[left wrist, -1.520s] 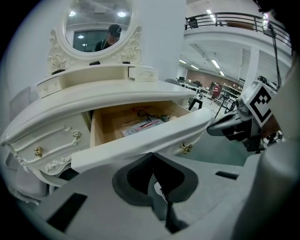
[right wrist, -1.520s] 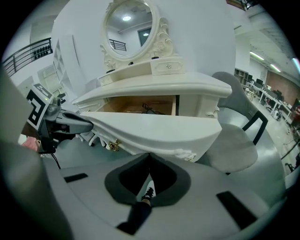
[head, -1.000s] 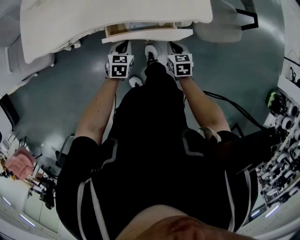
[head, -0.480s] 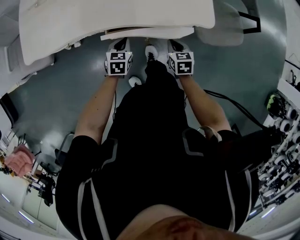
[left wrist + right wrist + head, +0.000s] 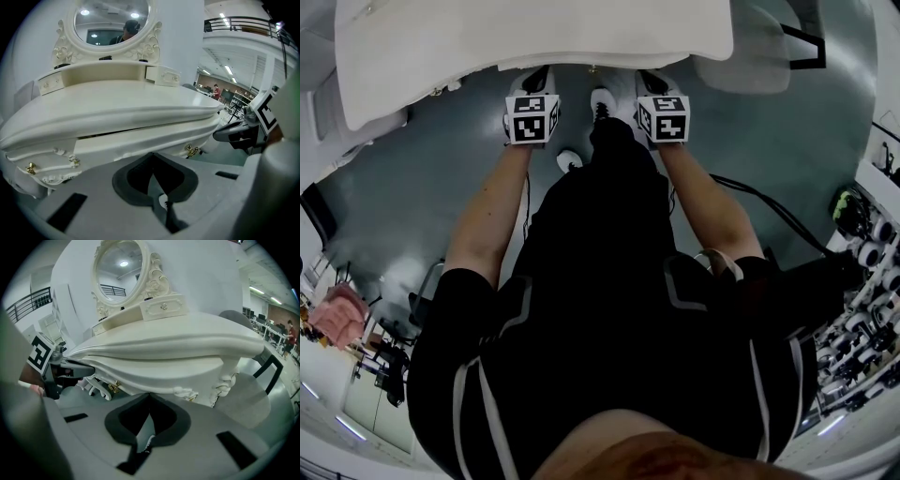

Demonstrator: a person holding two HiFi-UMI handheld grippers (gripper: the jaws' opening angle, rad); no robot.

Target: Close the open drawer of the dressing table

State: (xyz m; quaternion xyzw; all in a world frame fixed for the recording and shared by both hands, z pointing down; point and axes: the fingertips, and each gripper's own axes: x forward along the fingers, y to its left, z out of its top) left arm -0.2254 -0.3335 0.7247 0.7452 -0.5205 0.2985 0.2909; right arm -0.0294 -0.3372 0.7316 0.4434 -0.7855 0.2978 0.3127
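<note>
White drawer (image 5: pixel 140 140) sits nearly flush under the dressing table (image 5: pixel 534 37) top, so with my left gripper (image 5: pixel 152 159) and right gripper (image 5: pixel 149 399) pinched together, empty, at its front, I should push evenly to seat it square.

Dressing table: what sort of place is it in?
Probably a big lab or workshop hall, not a bedroom. The dressing table stands on a bare grey floor near a rack of gear, and a balcony railing shows behind.
</note>
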